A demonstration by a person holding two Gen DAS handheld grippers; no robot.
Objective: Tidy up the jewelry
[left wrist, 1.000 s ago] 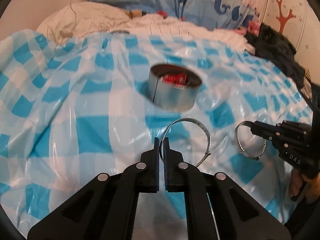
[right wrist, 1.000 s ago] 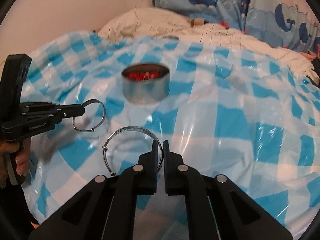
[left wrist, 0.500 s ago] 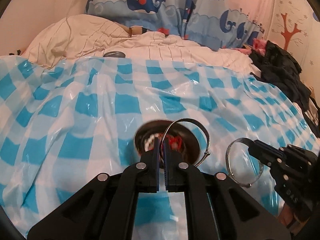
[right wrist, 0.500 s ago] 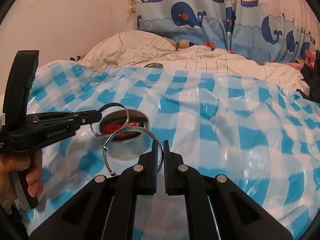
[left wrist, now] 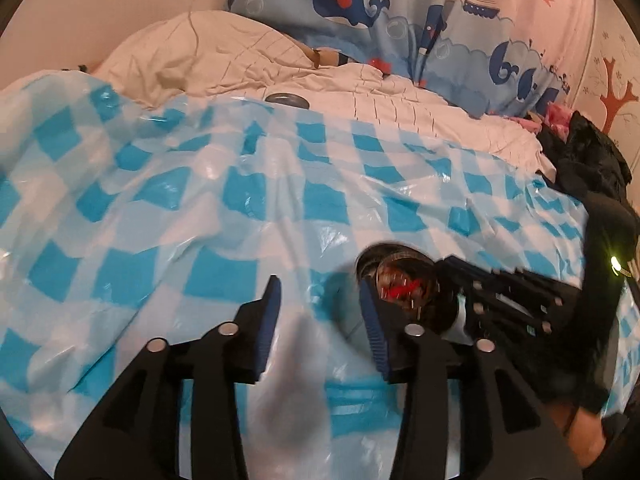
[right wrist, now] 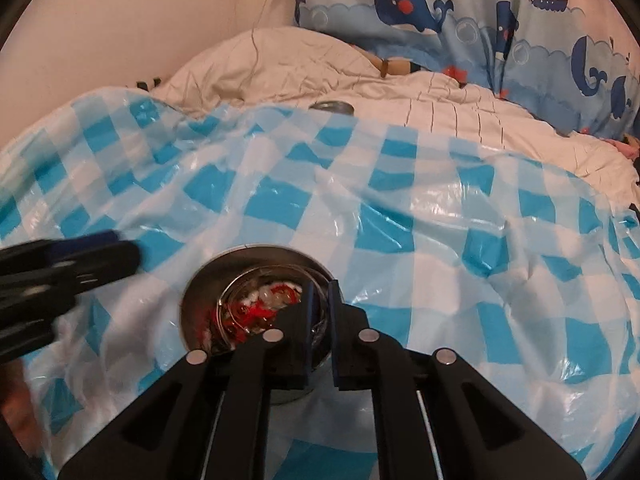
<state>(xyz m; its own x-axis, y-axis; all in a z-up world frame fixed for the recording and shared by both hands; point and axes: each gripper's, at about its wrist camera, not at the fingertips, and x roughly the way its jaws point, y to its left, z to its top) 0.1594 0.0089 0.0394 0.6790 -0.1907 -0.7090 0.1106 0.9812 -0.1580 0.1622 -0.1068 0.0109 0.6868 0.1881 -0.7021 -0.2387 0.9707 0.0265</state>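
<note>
Right gripper (right wrist: 320, 300) poised over the tin (right wrist: 256, 256), its jaws nearly together with a narrow gap showing; a thin silver bangle (right wrist: 224, 300) lies inside the tin along its wall, and whether the jaws pinch its near arc or have just let go cannot be told. Left gripper (left wrist: 320, 304) — jaws spread wide and empty — sits beside the tin over the checked sheet (left wrist: 240, 208), with the tin (left wrist: 404, 284) just off its right finger. Red and white beads (right wrist: 264, 308) fill the tin's floor. A grey lid (right wrist: 332, 107) rests well apart, at the far edge of the sheet.

The step in hand is judged to be dropping a bangle into the tin. To do it well, the right jaws should part only once the ring is fully within the rim, then lift straight up so a finger does not hook the ring or tip the tin on the soft bedding. The left gripper should stay wide and clear of the rim — a nudge could spill the beads.
</note>
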